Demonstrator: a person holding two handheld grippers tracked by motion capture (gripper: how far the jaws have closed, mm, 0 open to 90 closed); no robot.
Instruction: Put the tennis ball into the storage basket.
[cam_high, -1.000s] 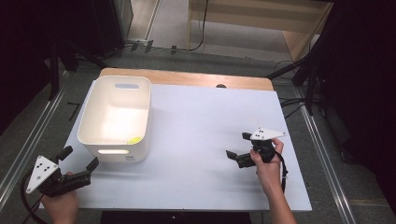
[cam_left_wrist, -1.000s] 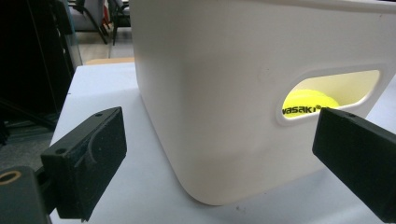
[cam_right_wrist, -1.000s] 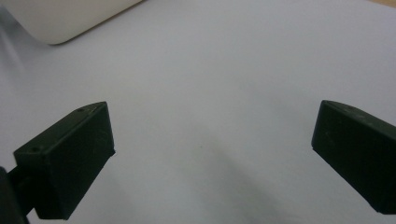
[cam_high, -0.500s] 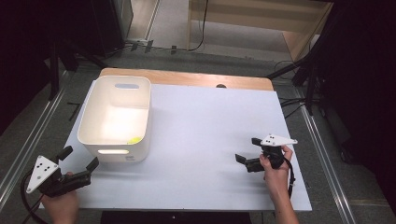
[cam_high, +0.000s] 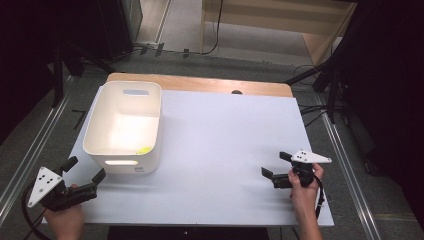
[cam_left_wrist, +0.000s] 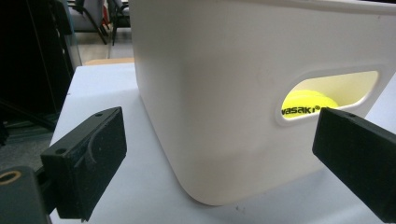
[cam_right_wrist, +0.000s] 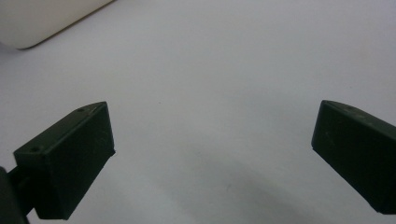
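A white plastic bin (cam_high: 125, 127) stands on the left part of the white table top (cam_high: 225, 145). Inside it lies a yellow ball (cam_high: 144, 149), which also shows through the bin's handle slot as a yellow ball (cam_left_wrist: 308, 102) with black lettering. My left gripper (cam_high: 85, 170) is open near the table's front left corner, its jaws pointing at the bin (cam_left_wrist: 243, 93) from close by. My right gripper (cam_high: 276, 164) is open low over the table at the front right, with bare white surface (cam_right_wrist: 210, 93) between its jaws.
A wooden strip (cam_high: 200, 84) runs along the table's far edge. Metal rails (cam_high: 30, 150) flank the table on both sides. Beyond it are cables and dark stands on the floor. A corner of the bin (cam_right_wrist: 42, 23) appears at the top left of the right gripper view.
My right gripper has drawn back toward the front edge and a little to the right. The left gripper and the bin have stayed put.
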